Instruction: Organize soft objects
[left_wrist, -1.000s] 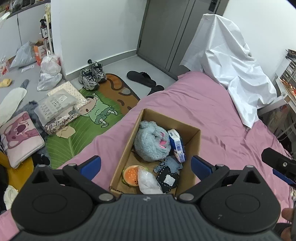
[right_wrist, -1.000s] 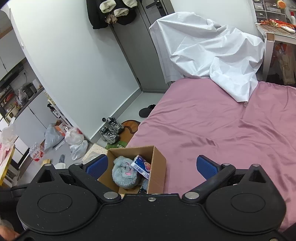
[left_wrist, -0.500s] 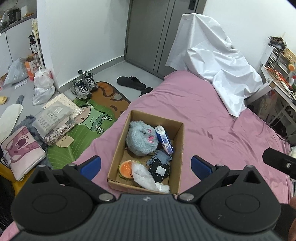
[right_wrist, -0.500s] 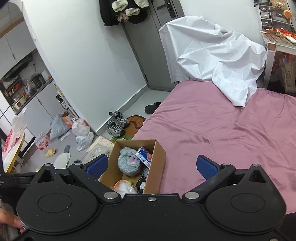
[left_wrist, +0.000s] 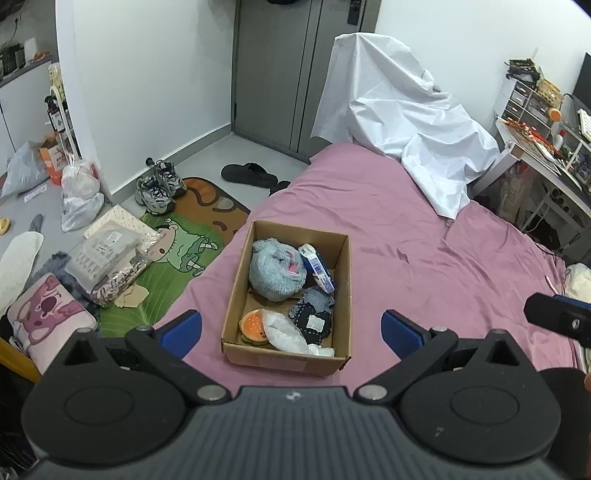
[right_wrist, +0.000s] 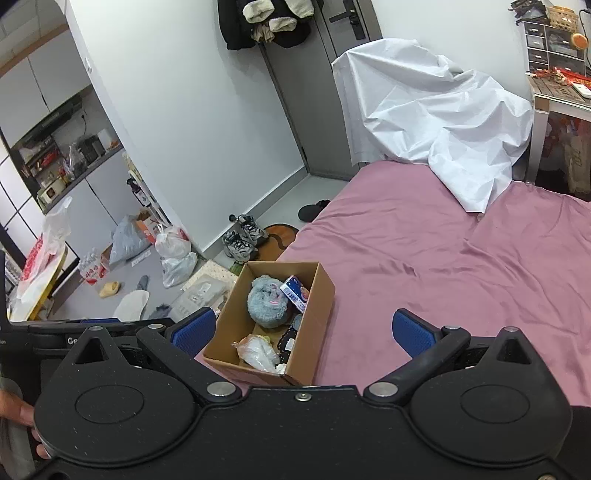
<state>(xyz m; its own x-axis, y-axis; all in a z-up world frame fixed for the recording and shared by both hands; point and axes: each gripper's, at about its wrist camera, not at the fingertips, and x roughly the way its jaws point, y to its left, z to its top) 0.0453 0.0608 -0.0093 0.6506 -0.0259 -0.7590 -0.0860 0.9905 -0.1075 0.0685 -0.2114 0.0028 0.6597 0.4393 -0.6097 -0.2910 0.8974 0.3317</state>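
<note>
A cardboard box (left_wrist: 343, 295) (right_wrist: 317, 306) sits on the pink bed near its left edge. Inside lie a grey-blue plush toy (left_wrist: 275, 271) (right_wrist: 267, 302), a blue and white packet (left_wrist: 317, 267) (right_wrist: 294, 291), a burger-shaped toy (left_wrist: 253, 326), a dark patched pouch (left_wrist: 314, 321) and a clear plastic bag (left_wrist: 284, 332) (right_wrist: 258, 352). My left gripper (left_wrist: 291, 328) hovers open above the box's near end, holding nothing. My right gripper (right_wrist: 303, 330) is open too, just right of the box and above it. Its dark tip (left_wrist: 557, 319) shows at the right edge of the left wrist view.
A white sheet (left_wrist: 402, 136) drapes over something at the bed's far end. Sneakers (left_wrist: 159, 186), slippers (left_wrist: 249, 173), a cartoon mat (left_wrist: 162, 258), bags and a cushion (left_wrist: 44, 317) litter the floor on the left. A cluttered desk (left_wrist: 539, 147) stands at the right.
Both grippers have pulled back and risen from the box, which now looks smaller and farther away in both views. Both stay open. The box's contents have not moved.
</note>
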